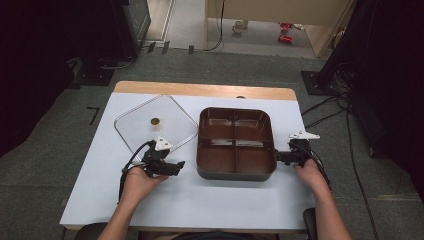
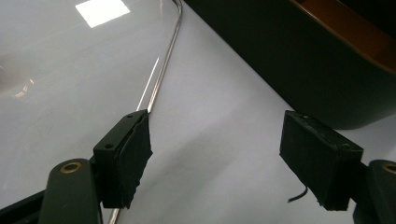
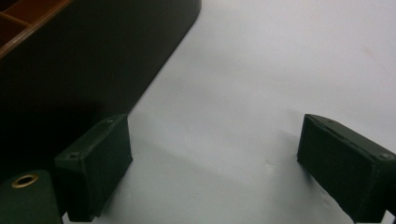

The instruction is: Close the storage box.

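The clear lid (image 1: 155, 125) lies flat on the white desk (image 1: 200, 195), to the left of the brown tray, its corner pointing toward me, with a small gold knob (image 1: 155, 121) at its middle. In my left hand-held gripper view its metal-edged rim (image 2: 166, 60) runs down to my near jaw and disappears behind the pad, so I cannot tell whether the pad touches it. A bright square glare on the lid washes out part of its surface.

My left hand-held gripper (image 1: 172, 166) rests low at the lid's near corner, jaws set wide apart with nothing between them but bare desk. A thin dark wire end pokes out beside the far jaw; what it belongs to is hard to make out.

The brown tray (image 1: 236, 142) sits at the desk's middle, divided into four compartments. In both gripper views it is cut off, showing mostly its dark outer wall (image 2: 280, 60).

My right hand-held gripper (image 1: 280, 157) is just beside the tray's right wall, jaws also spread wide over bare desk. Whether its near jaw touches the wall I cannot tell, as shadow hides the gap.
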Demonstrator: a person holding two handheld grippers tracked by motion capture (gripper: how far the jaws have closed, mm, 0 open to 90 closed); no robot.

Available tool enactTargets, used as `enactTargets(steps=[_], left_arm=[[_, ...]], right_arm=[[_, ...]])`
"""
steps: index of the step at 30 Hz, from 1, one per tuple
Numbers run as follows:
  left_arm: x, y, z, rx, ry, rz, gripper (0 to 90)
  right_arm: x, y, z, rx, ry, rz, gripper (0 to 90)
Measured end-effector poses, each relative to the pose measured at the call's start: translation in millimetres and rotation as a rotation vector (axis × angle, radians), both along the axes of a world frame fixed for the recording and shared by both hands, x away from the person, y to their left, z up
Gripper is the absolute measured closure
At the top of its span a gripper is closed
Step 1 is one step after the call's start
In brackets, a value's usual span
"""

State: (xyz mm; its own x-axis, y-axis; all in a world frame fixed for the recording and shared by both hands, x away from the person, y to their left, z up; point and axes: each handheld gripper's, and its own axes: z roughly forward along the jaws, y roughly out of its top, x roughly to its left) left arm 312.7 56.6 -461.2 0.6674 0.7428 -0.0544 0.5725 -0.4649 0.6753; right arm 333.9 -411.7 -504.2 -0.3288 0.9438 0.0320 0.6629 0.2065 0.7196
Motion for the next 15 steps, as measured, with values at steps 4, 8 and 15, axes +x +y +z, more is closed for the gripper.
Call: enactTargets(steps=[4, 8, 15], left_arm=[[6.8, 1.8, 0.3, 0.007, 0.003, 0.01, 24.9], [14.0, 5.3, 1.0, 0.001, 0.007, 0.028, 25.0], [24.5, 10.5, 2.4, -0.008, 0.01, 0.048, 25.5]], right_arm=[[0.0, 0.0, 0.0, 0.0, 0.0, 0.0, 9.4], [0.0, 0.0, 0.0, -0.001, 0.0, 0.0, 9.3], [0.0, -0.1, 0.0, -0.001, 0.0, 0.0, 9.4]])
